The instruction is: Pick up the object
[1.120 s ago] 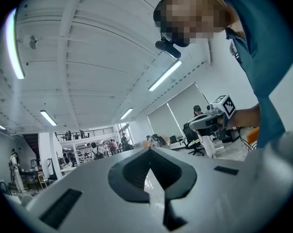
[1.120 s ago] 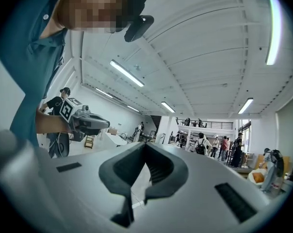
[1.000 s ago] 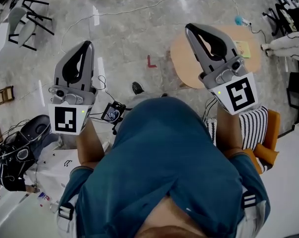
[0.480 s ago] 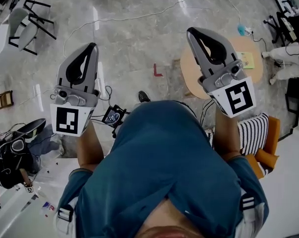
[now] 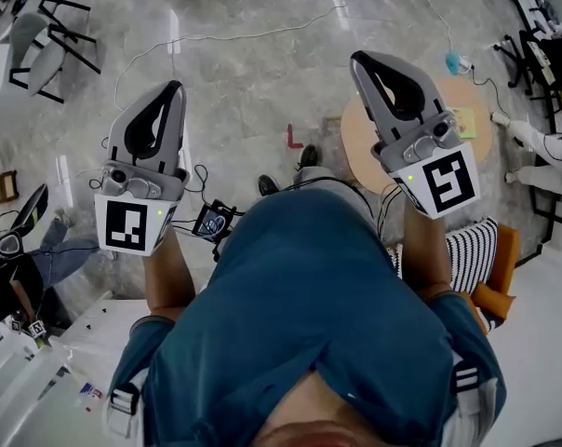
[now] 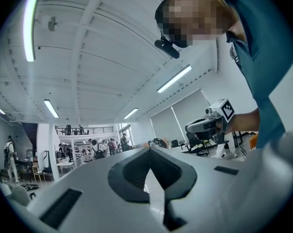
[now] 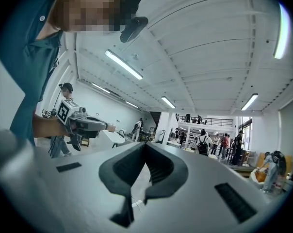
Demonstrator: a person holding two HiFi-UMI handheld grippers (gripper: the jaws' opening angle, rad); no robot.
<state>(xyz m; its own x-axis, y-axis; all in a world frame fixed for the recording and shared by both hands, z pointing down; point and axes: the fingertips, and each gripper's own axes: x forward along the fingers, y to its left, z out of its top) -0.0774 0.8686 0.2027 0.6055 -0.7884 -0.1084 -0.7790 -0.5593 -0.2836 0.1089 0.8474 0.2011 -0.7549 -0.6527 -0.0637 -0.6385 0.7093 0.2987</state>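
No object to pick up shows clearly between or near the jaws. My left gripper [image 5: 172, 87] is held up in front of the person's chest, grey jaws shut and empty; its own view shows the tips [image 6: 149, 149] meeting over open room. My right gripper [image 5: 360, 56] is raised alike at the right, shut with nothing in it [image 7: 145, 143]. Each gripper appears in the other's view: the right one [image 6: 209, 125] and the left one [image 7: 88, 124]. Both point up and away from the floor.
A round wooden table [image 5: 355, 133] stands on the marble floor behind the right gripper, with a greenish card [image 5: 461, 122] on it. An orange chair with a striped cushion [image 5: 481, 250] is at the right. Cables, a red floor mark [image 5: 294, 136] and white tables [image 5: 39, 371] lie around. People stand in the hall.
The person has stepped forward: floor, table and chair have slid in the head view and a shoe now shows. Both grippers stay raised and shut, hardly moved.
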